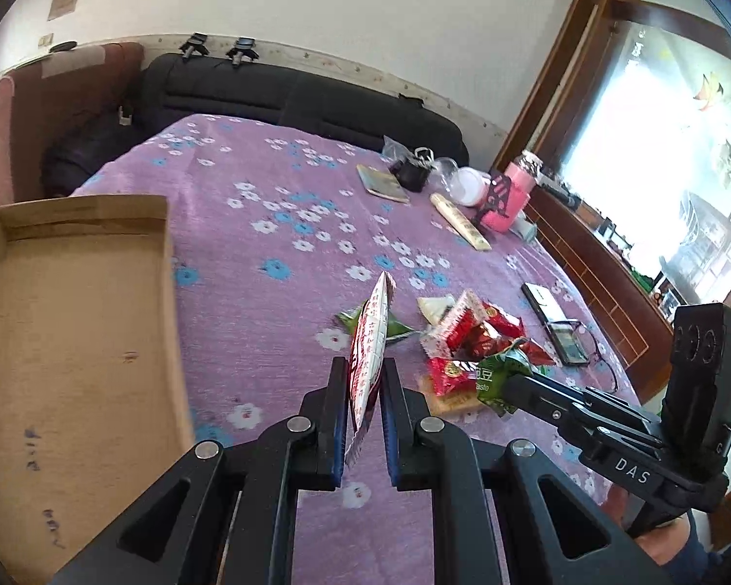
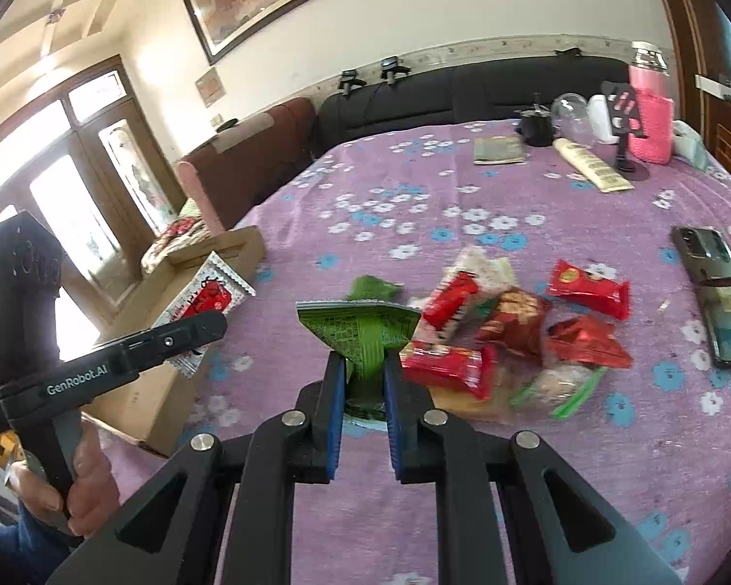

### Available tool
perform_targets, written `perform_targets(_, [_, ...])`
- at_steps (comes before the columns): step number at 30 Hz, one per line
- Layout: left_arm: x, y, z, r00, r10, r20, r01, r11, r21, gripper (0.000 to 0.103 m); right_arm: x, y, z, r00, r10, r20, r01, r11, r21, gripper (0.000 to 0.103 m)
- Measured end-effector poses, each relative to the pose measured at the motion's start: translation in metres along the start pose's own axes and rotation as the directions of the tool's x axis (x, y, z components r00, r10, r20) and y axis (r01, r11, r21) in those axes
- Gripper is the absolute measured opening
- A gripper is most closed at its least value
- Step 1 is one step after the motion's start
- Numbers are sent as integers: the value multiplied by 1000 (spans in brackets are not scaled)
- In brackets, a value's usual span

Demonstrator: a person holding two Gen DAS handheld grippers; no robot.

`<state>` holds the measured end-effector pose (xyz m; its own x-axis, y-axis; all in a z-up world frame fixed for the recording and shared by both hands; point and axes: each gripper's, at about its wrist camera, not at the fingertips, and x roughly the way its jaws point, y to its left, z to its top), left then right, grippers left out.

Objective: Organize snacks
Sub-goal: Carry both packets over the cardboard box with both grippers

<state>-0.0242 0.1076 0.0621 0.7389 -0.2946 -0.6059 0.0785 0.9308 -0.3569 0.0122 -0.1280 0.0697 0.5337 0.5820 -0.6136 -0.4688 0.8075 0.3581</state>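
I see a purple table cloth (image 2: pixel 536 185) dotted with white and blue flowers. My left tongs (image 1: pixel 363 380), black with blue pads, pinch a white packet (image 1: pixel 368 346) printed in red. My right tongs (image 2: pixel 364 380), the same colours, clamp a green packet (image 2: pixel 360 331) with dark print. The pile (image 2: pixel 511 331) is mostly red wrappers. The box (image 1: pixel 73 321) is plain brown cardboard. A pink bottle (image 2: pixel 650 112) stands at the far edge.

open purple cloth (image 1: pixel 268 292) between cardboard box (image 1: pixel 73 317) and snack pile (image 1: pixel 472 341)

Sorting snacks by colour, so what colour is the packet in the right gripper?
Green packet, with fine dark print; clearest in the right wrist view.
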Motion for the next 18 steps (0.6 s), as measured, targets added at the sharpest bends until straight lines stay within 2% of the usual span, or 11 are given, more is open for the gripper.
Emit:
perform_targets(8, [-28, 31, -1, 998, 25, 49, -23, 998, -52, 12, 9, 36, 6, 998, 61, -21, -62, 998, -31, 15])
perform_targets(18, [-60, 91, -11, 989, 119, 84, -105, 983, -152, 12, 29, 97, 9, 987, 142, -71, -150, 981, -120, 15])
